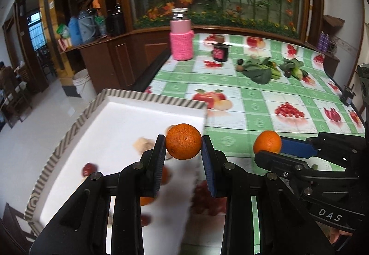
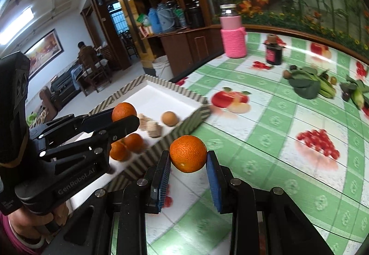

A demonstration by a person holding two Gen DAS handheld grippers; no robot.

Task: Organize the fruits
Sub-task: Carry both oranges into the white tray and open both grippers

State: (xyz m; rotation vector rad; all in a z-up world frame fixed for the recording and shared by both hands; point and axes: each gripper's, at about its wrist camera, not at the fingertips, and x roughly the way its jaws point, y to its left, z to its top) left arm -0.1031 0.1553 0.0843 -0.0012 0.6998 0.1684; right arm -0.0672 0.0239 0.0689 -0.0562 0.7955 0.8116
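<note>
My left gripper (image 1: 183, 144) is shut on an orange (image 1: 183, 141) and holds it above the near right part of the white tray (image 1: 129, 112) with the striped rim. In the right wrist view the same gripper (image 2: 125, 117) holds that orange (image 2: 124, 111) over the tray (image 2: 161, 93). My right gripper (image 2: 188, 158) is shut on a second orange (image 2: 188, 153), above the tablecloth just right of the tray; it also shows in the left wrist view (image 1: 268, 146). Two oranges (image 2: 126, 146), a brown round fruit (image 2: 169, 118) and pale lumps (image 2: 151, 127) lie in the tray.
A pink knit-covered bottle (image 1: 181, 34) and a dark jar (image 1: 220, 50) stand at the table's far side. Leafy greens (image 1: 259, 69), corn (image 2: 358, 95) and small dark fruits lie at the far right. The green checked tablecloth (image 1: 253, 102) covers the table.
</note>
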